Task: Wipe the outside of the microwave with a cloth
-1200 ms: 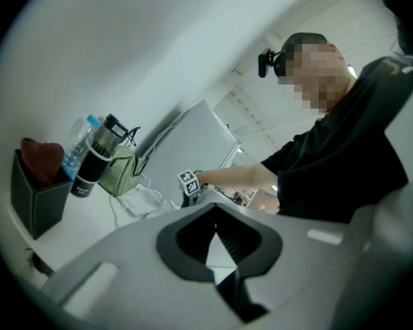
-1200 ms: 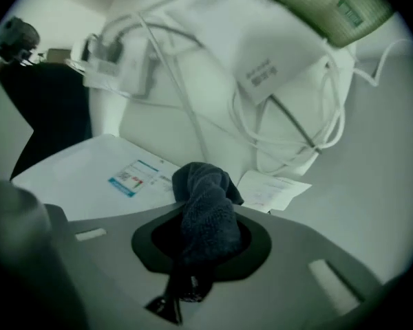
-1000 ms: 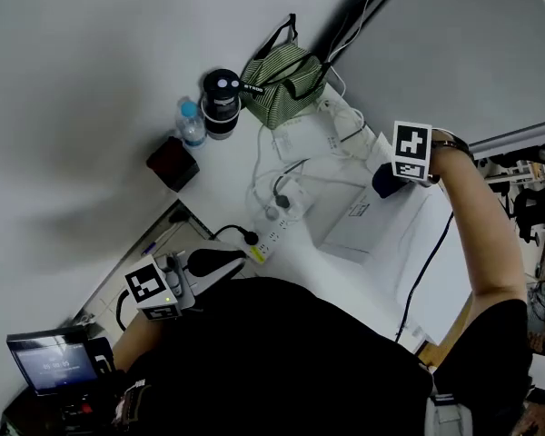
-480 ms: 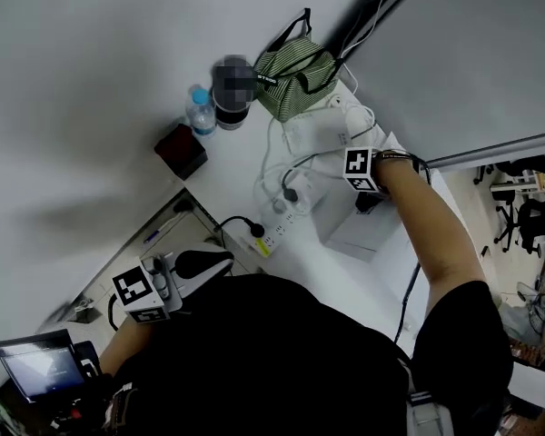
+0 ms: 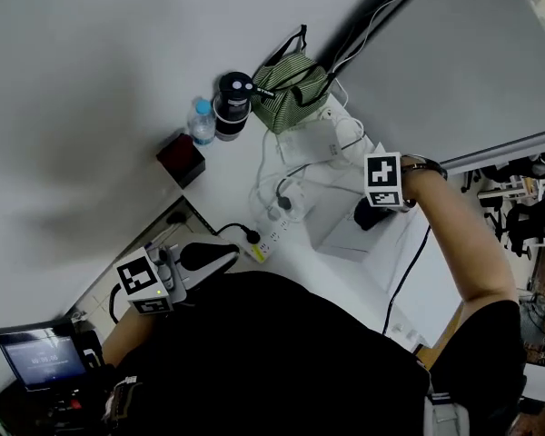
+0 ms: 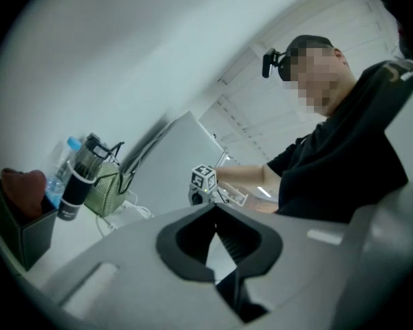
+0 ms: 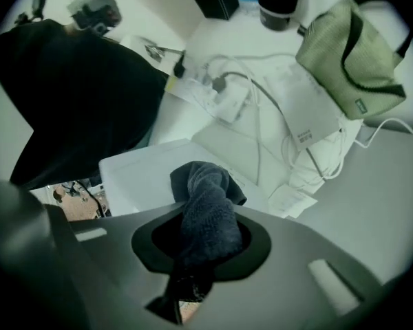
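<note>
The white microwave (image 5: 343, 238) stands on the white table, and I look down on its top. My right gripper (image 5: 374, 213), under its marker cube, is shut on a dark grey cloth (image 7: 205, 215) that bunches out of the jaws and rests on the microwave's top (image 7: 134, 177) near its far edge. My left gripper (image 5: 229, 256) hovers low by the person's body at the table's near left edge, away from the microwave; its jaws are together with nothing between them (image 6: 217, 243).
Behind the microwave lie a white power strip (image 5: 269, 240), tangled white cables (image 5: 331, 139) and papers. Further back stand a green striped bag (image 5: 291, 84), a black flask (image 5: 232, 105), a water bottle (image 5: 200, 123) and a dark red box (image 5: 182, 160). A small screen (image 5: 36, 357) sits bottom left.
The right gripper with the cloth slid left across the microwave's top, then a little back to the right. The left gripper stayed where it was.
</note>
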Demonstrator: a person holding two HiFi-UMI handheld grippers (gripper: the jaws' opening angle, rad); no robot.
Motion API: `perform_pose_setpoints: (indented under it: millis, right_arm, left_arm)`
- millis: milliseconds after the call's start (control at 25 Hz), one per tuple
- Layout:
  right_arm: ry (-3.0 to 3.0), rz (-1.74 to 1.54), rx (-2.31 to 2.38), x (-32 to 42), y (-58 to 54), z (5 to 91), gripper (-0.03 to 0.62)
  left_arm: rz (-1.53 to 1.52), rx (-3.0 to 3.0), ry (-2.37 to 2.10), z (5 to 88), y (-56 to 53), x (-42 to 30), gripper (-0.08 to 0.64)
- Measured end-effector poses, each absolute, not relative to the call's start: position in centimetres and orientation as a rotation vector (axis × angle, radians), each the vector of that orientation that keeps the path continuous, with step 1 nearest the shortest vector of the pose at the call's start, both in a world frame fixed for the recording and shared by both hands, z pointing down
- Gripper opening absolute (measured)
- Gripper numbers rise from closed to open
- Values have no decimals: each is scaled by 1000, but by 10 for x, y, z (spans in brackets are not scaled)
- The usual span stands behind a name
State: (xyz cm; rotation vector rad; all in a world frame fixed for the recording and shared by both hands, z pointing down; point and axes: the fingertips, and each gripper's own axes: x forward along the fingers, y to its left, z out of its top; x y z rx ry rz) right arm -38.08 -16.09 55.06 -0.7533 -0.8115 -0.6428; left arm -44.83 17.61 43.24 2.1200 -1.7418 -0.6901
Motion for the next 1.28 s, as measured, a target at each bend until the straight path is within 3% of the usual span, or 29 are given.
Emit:
perform_pose_setpoints:
  millis: [200,680,800,1080,1280]
  right_arm:
    - [-792,-652,-763,-356,-143,532,64]
    - [-610,-599,-733,-367,-141,727,63]
    - [-628,-655,-768,-371,-135,702,64]
    - [-774,-680,-911,-353,-81,530,64]
    - [-734,-693,-882,-336,-73,542,64]
  left_arm:
    - [-702,2214,-1663,410,163,-437,3]
    - [-683,1955,-1788,465,203,-449,3]
    - [-690,1976,-1792,463,203,-450,3]
    - [-701,2192,-1732,418,181,-447,3]
    - [-704,2240,-1674,408,171,-438,3]
